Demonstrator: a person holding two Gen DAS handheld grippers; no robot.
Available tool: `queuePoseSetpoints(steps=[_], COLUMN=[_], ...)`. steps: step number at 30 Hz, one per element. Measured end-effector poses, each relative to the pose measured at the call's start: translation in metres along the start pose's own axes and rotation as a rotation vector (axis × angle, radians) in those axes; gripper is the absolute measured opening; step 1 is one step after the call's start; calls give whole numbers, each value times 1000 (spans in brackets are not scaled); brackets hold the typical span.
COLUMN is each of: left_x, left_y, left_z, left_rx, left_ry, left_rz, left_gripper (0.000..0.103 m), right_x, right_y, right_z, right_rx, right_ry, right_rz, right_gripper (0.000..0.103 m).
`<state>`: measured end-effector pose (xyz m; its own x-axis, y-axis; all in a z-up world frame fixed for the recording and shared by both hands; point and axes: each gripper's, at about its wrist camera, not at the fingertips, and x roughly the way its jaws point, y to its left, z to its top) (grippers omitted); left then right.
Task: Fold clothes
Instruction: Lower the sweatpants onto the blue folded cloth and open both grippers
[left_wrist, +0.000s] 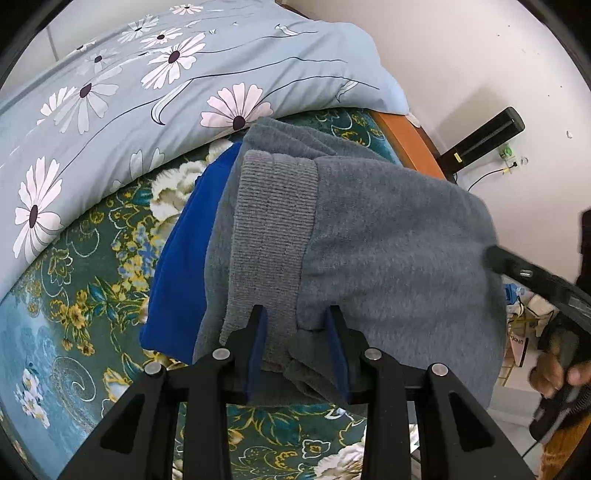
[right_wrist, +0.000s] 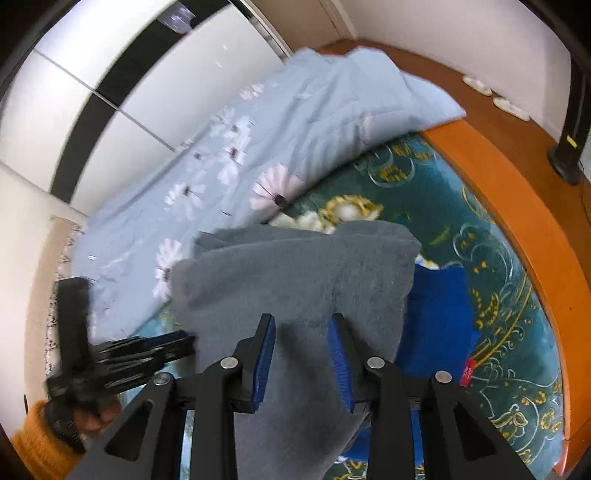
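Gripping the near edge of a grey fleece garment (left_wrist: 388, 240), the left gripper (left_wrist: 297, 332) has its blue-padded jaws set either side of the ribbed cuff (left_wrist: 273, 221), with bunched fabric filling the gap between them; whether the pads truly pinch the cloth is hard to settle, since folds hide the contact. In the right wrist view the right gripper (right_wrist: 303, 343) likewise has the grey fleece (right_wrist: 295, 280) running between its jaws and down past them, so it seems held there too, though the lower part of the cloth is cut off by the gripper frame. The garment is lifted off the bed and drapes over a bright blue garment (left_wrist: 181, 273) that lies on the teal floral bedspread (left_wrist: 74, 302); most of the blue piece is covered. Far and left of it a pale blue duvet (left_wrist: 110, 92) printed with daisies is heaped. An orange wooden bed frame (right_wrist: 517, 192) curves along the right. At the right edge of the left view the other gripper's black finger touches the fleece, with a hand (left_wrist: 554, 373) behind it, partly cut off. The right view is blurred at its left, where a hand in an orange sleeve (right_wrist: 37, 439) holds the left tool
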<state>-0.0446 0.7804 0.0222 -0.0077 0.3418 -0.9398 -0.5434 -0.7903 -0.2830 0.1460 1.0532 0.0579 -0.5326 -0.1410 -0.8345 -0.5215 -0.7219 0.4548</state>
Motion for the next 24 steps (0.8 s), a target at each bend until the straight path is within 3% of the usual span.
queuePoseSetpoints(steps=[7, 10, 13, 16, 21, 24], left_x=[6, 0, -13, -33, -60, -58], left_y=[3, 2, -1, -5, -7, -5], left_z=[0, -1, -4, -12, -38, -58], left_rx=[0, -11, -12, -16, -38, -45], left_ry=[14, 11, -12, -51, -100, -88], left_rz=[4, 4, -10, -33, -73, -56], left_gripper=[34, 34, 34, 34, 34, 34], right_x=[24, 26, -21, -47, -44, -42], right_y=[-23, -14, 18, 40, 91, 108], right_z=[18, 24, -23, -42, -63, -96], right_rx=[15, 17, -5, -27, -74, -108], right_ry=[27, 26, -34, -83, -111, -80], right_rz=[-10, -6, 10, 27, 67, 74], right_gripper=[34, 34, 33, 33, 33, 33])
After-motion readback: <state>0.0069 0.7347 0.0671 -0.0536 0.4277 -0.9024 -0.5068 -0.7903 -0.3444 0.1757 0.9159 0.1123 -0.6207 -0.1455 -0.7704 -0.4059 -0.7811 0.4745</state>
